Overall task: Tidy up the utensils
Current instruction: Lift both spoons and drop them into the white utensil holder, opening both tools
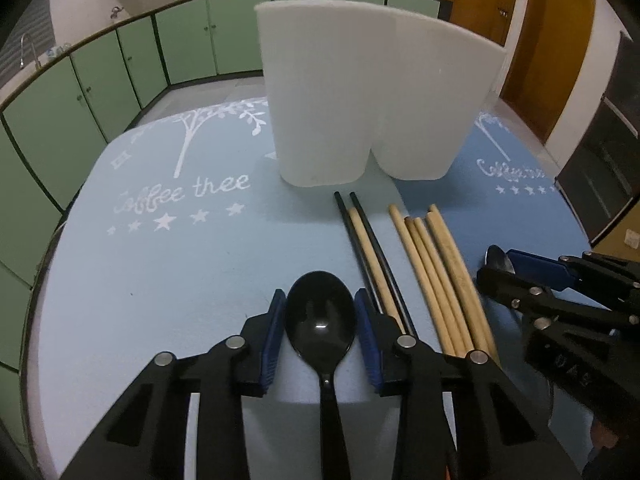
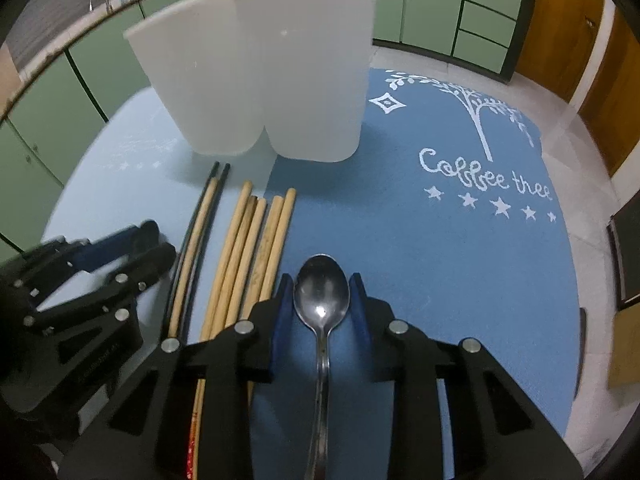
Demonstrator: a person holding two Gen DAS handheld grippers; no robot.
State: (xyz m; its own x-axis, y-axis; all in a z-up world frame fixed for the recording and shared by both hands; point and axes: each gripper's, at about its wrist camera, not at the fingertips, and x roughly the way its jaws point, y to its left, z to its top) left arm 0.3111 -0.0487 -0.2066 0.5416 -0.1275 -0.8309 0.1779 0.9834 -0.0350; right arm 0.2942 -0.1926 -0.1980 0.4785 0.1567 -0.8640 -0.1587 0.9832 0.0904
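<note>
A black spoon (image 1: 321, 320) lies bowl-forward between the blue pads of the left gripper (image 1: 321, 312), whose jaws sit narrowed right against its bowl; a metal spoon (image 2: 321, 296) lies the same way in the right gripper (image 2: 321, 300), pads touching its bowl. Both rest on the blue mat (image 2: 440, 240) covering the counter. Between the two grippers lie wooden chopsticks (image 1: 436, 280) and a black pair (image 1: 368, 240), tips toward the white two-compartment holder (image 1: 360, 100) standing upright just beyond. Green cabinets (image 1: 120, 60) curve behind.

Twin wrist views, shared white holder (image 1: 372, 92)
</note>
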